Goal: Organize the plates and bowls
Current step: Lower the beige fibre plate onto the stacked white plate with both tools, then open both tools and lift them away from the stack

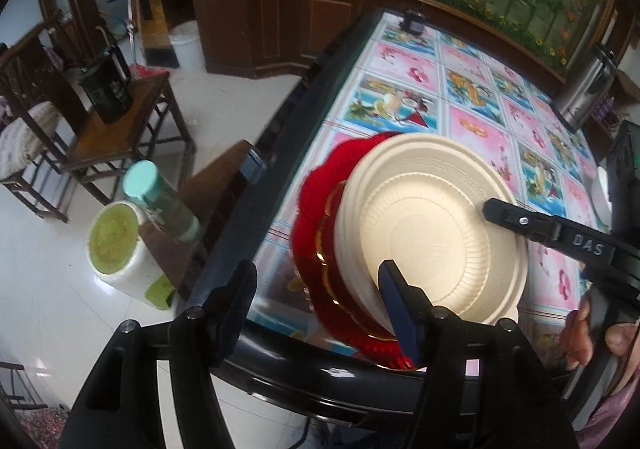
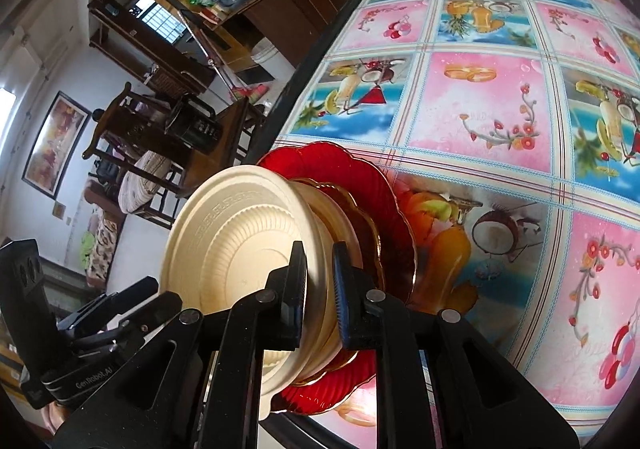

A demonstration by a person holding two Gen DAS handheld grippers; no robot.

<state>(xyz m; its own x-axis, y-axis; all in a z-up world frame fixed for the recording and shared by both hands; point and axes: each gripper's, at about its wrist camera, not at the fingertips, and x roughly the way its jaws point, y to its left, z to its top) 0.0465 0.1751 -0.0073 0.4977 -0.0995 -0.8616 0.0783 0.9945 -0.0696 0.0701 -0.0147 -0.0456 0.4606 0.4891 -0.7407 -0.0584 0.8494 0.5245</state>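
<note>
A stack of cream bowls (image 1: 432, 233) sits on a small gold-edged red plate (image 2: 360, 225), which rests on a larger scalloped red plate (image 1: 320, 185) at the near-left corner of the table (image 1: 480, 129). My right gripper (image 2: 319, 265) is shut on the wall of the cream bowls (image 2: 232, 233), one finger inside and one outside; in the left wrist view its finger (image 1: 520, 221) reaches in over the far rim. My left gripper (image 1: 316, 281) stands open, its blue-padded finger (image 1: 396, 293) over the near rim, the other finger out past the table's edge, pressing on nothing.
The table wears a fruit-patterned cloth. A steel flask (image 1: 584, 89) stands at its far right, a small dark object (image 1: 414, 23) at the far corner. Left of the table, a teal-capped bottle (image 1: 160, 201) and a white jar (image 1: 116, 245) sit on a low stool; wooden chairs (image 1: 120, 125) lie beyond.
</note>
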